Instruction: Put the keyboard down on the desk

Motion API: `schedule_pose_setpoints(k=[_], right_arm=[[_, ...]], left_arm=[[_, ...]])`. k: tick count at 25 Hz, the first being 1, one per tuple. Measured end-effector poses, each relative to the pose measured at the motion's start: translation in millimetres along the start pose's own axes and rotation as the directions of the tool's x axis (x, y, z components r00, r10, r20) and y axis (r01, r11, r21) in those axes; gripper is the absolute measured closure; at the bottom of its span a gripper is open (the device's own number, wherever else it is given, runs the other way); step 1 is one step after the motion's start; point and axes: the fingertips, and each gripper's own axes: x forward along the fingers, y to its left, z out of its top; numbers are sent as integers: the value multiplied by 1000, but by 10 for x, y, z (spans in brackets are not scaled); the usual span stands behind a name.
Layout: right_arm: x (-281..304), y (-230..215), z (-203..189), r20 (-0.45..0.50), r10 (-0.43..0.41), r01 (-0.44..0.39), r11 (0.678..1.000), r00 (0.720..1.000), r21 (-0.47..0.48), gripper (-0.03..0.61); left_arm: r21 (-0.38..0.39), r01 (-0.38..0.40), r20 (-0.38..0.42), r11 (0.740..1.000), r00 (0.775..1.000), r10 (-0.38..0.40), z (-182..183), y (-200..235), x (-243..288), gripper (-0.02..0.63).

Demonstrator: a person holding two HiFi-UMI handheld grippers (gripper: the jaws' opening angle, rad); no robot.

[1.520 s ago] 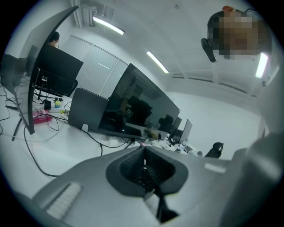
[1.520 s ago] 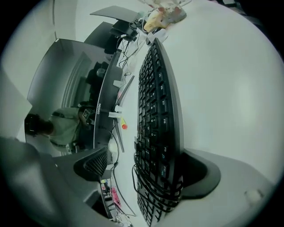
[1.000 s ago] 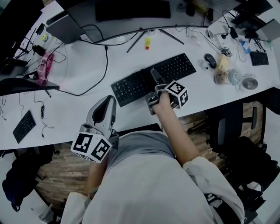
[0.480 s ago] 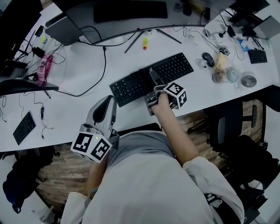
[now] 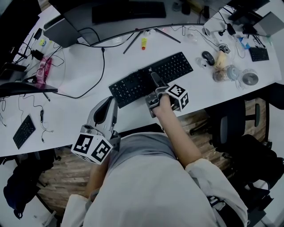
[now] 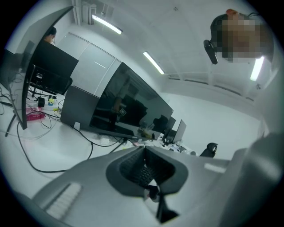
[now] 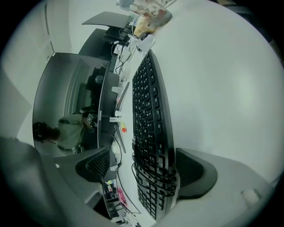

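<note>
A black keyboard [image 5: 151, 78] lies slantwise on the white desk [image 5: 80, 111], with its cable wound round its middle. My right gripper [image 5: 154, 78] reaches over its near edge at the middle. In the right gripper view the keyboard [image 7: 148, 111] stands between the jaws. One pad [image 7: 191, 172] sits against its underside and the other pad [image 7: 96, 163] stands clear of the keys, so this gripper is open. My left gripper [image 5: 112, 103] hovers at the desk's near edge, left of the keyboard, shut on nothing. Its fingers [image 6: 133, 166] point toward the monitor.
A wide curved monitor [image 5: 128, 11] stands behind the keyboard on thin stand legs [image 5: 146, 33], with a yellow marker [image 5: 143, 42] beside them. A mouse [image 5: 208, 57], cups and a small fan [image 5: 250, 78] crowd the right. Cables [image 5: 88, 84] and a small keypad [image 5: 23, 131] lie left. An office chair [image 5: 235, 128] stands right.
Only the head camera has drifted a little. The keyboard and both grippers keep their places on the desk.
</note>
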Motion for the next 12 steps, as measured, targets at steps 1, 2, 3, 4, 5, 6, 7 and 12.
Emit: schedule_pose_setpoints(k=[1,2,3,4,5,6,7,12], right_arm=[[-11,-5,1,-1,4,-4,1000,1000,4,108],[-22,-12,3,-2,7,-7,1000,1000,8,114],[-37,-19,8,-1,10,-10,1000,1000,11,122],[-57,-26,16,3,14,-14,1000,1000,12,140],[-79,-32,28,11,20,-20,1000,1000,12,185],[-100,-39,42,19,25,-25,1000,1000,12,204],[-120,-46,55,25,29,-29,999,999,13,216],[-193,-86,65,23,40,-41,999,999,28,249]], left_arm=[[1,2,0,1000,1000,-2,-2,-11,3,614],[2,4,0,1000,1000,-4,-5,-22,7,614],[3,6,0,1000,1000,-6,-9,-32,11,614],[4,8,0,1000,1000,-8,-13,-43,14,614],[6,10,0,1000,1000,-10,-15,-55,17,614],[7,12,1,1000,1000,-12,-17,-68,21,614],[8,14,1,1000,1000,-14,-18,-80,26,614],[8,25,1,1000,1000,-25,-30,-133,52,614]])
